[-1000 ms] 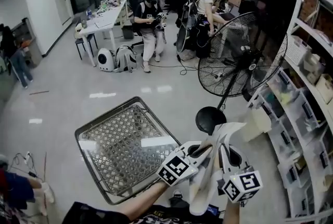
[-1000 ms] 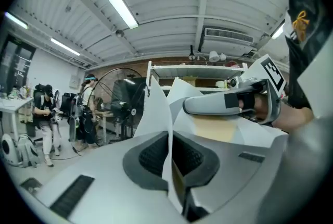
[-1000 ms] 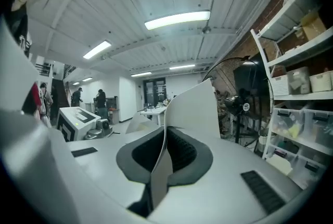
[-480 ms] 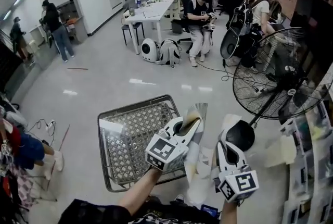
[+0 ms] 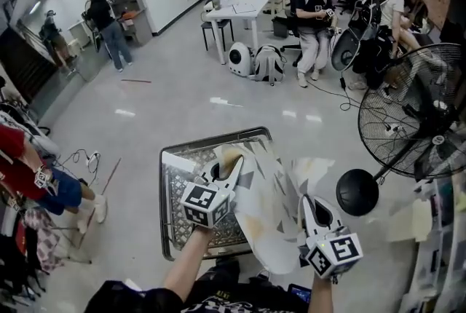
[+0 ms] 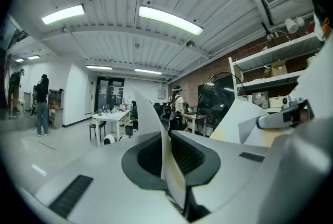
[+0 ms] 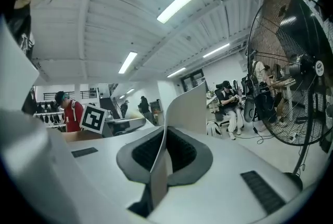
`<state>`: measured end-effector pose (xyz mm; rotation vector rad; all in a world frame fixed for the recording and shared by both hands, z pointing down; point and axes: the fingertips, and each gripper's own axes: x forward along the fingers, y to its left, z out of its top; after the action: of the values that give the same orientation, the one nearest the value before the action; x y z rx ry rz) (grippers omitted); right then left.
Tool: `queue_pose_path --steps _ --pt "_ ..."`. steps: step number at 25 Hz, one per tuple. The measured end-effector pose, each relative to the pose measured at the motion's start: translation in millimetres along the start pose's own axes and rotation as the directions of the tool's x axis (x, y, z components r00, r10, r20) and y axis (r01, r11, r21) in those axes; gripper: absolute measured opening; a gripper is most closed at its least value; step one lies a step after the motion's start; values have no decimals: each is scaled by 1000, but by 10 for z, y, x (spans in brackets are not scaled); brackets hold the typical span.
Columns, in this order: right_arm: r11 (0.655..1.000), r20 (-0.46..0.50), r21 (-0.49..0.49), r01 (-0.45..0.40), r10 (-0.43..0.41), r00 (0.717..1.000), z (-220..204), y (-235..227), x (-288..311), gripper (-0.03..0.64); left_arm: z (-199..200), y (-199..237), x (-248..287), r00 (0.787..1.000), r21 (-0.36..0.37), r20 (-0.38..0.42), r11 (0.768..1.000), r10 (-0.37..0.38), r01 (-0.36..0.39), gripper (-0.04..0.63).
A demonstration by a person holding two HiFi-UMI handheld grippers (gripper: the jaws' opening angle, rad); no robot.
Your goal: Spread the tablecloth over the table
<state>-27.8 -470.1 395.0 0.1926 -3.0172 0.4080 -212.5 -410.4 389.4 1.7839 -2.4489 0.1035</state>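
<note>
tablecloth point(image 5: 268, 211) is up in the air over the mesh table point(image 5: 178, 173), bunched, with your left gripper point(image 5: 234, 164) pinched tight on one edge and your right gripper point(image 5: 306, 204) clamped shut on another edge beside it

The counter point(image 5: 175, 231) is a small metal-framed thing with a diamond-mesh top, standing on a glossy grey floor point(image 5: 167, 115). The mesh shows along its left side. A pale patterned tablecloth point(image 5: 266, 210) hangs over the right side, and I can't tell if it actually touches. A fan's round black base point(image 5: 357, 192) sits on the floor off the counter's right edge.
</note>
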Motion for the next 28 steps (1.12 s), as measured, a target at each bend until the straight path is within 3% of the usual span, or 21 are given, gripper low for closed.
queue_pose_path --steps 5,12,16,19,22,24,26,28 --pt "1000 0 -11 27 -27 1000 62 95 294 17 -78 472 52 999 -34 15 998 46 -45 35" --pt "999 142 -32 8 -3 990 457 465 863 17 335 1648 -207 983 -53 105 988 152 -147 35" --pt "998 212 -59 -17 30 977 513 806 1265 18 460 2539 -630 950 -44 152 963 271 -268 37" --pt "997 240 -67 -33 48 970 481 985 1545 18 410 3159 -1101 906 -74 167 921 390 -383 37" --pt "1000 239 9 -21 18 971 344 1020 1845 20 153 3694 -1526 866 -59 125 875 484 -480 38" --pt "998 194 65 -8 -4 981 99 1052 2037 20 -174 3935 -1734 860 -8 50 862 507 -508 41" --pt "994 134 107 -1 -14 991 -200 1132 2143 19 -536 4000 -1870 868 31 -26 868 496 -495 41" --pt "992 86 123 2 -13 996 -433 1232 2149 18 -818 3909 -1931 887 43 -73 890 457 -455 40"
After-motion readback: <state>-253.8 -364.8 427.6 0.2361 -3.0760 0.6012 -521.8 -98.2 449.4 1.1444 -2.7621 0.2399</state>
